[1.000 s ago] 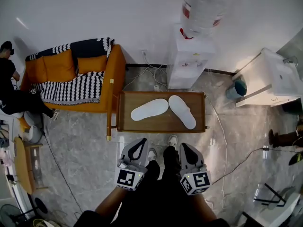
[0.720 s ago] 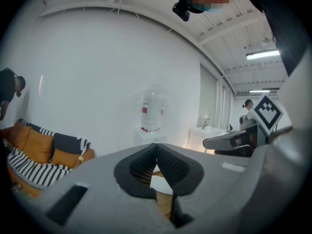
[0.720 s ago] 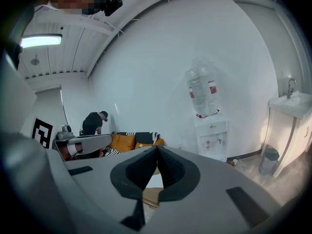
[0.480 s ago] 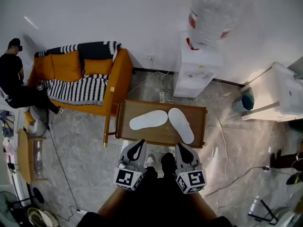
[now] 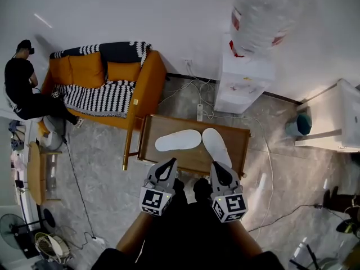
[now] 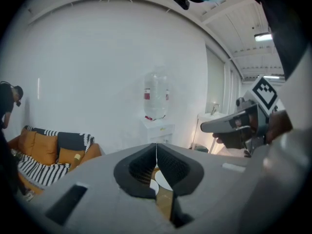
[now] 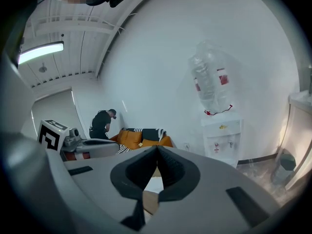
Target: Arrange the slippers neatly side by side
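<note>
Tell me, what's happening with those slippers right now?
Left gripper, right gripper shut, empty, near table edge. Crosswise slipper and lengthwise slipper on table, angled apart, not side by side. Nothing in the way.

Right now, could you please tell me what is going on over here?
A person standing at a low wooden table holds the left gripper and the right gripper, both shut and empty, over its near edge. Two white slippers lie on the table: the left slipper almost crosswise, the right slipper slanted, so they form an angle instead of sitting side by side. Neither has been picked up yet.
</note>
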Demonstrator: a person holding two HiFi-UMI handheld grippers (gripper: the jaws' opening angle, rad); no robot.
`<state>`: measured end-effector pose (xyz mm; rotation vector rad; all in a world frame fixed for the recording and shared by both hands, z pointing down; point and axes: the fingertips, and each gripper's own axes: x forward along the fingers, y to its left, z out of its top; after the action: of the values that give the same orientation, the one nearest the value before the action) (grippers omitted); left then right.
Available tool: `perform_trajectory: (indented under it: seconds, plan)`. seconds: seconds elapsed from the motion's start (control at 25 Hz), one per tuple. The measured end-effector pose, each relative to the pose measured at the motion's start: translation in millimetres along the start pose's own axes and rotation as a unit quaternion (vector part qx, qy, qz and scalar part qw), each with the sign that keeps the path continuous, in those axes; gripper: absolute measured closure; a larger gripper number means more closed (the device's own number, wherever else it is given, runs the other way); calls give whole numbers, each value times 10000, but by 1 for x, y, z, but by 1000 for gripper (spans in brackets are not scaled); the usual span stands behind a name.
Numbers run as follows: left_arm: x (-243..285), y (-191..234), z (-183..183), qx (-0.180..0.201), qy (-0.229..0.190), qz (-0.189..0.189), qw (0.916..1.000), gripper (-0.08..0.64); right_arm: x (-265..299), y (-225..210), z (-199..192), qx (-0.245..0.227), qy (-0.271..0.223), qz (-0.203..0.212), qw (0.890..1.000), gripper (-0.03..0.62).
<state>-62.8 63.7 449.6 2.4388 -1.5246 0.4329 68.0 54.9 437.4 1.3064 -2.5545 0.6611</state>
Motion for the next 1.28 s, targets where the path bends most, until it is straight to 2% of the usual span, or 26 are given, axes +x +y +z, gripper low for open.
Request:
perform_trajectory:
  seconds: [0.2,0.44,0.56,0.72,0.92,1.12,1.28]
  plan:
    - [22,12,-27,47,475,-273,9985,541,19,-5,7,-18,29,-20,10000,581]
    - [47,27,-67,387,1110,-700,9906,535,35,-6,2,66,141,-244,9996,580]
    - [61,30,-102,451,1651,-1063,9795,443,43,-8,0,111,185,-346,9992,580]
    - [77,38,-146,970,2278,-1249,9608,417,50,-11,-3,151,243,-445,9986,580]
    - [99,40,-178,1652,2653,-1520,9377,393,58,-15,-11,207,337,-543,9977,580]
    - [115,38,-210,1576,2966,-1746,9256,380,63,-17,-11,288,374,-577,9972,581]
    - [126,40,-234,1738,3270,-1804,9112,374,65,-22,-14,329,398,-617,9968,581]
